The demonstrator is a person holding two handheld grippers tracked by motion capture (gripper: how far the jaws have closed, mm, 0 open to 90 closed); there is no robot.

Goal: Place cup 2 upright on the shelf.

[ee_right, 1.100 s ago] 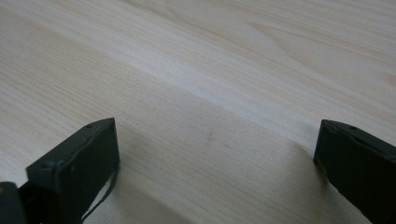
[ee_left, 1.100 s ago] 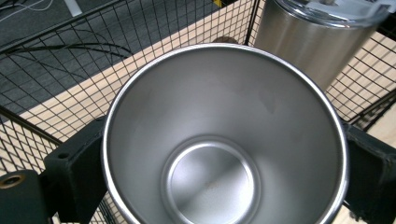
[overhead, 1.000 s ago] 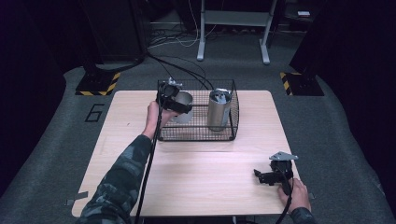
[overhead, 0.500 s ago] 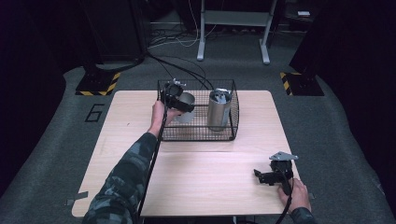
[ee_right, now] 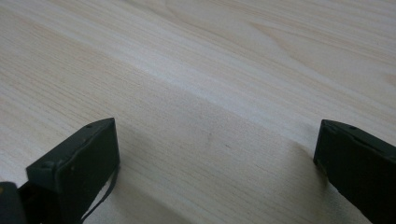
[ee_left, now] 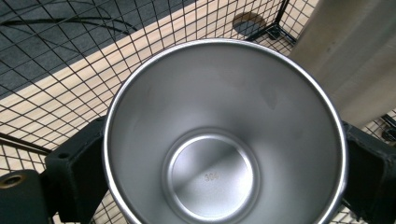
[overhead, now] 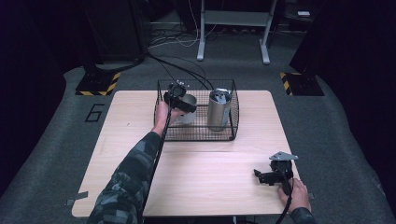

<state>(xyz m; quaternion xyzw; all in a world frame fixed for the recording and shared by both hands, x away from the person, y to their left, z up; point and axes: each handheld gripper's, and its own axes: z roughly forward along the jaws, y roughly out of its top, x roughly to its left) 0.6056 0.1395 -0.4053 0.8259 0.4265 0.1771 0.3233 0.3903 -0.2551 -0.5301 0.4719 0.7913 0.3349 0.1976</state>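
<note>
Now left gripper (overhead: 180,100) fingers clamp steel cup (ee_left: 224,135) inside basket (overhead: 198,135); right gripper (overhead: 271,175) fingers wide

Wooden table (overhead: 140,121) (striped floor markers (overhead: 99,86) behind)

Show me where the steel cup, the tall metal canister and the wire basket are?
steel cup (ee_left: 212,175), left gripper view, inside bottom.
tall metal canister (overhead: 217,114), high view, side wall.
wire basket (overhead: 198,137), high view, near wall.
</note>
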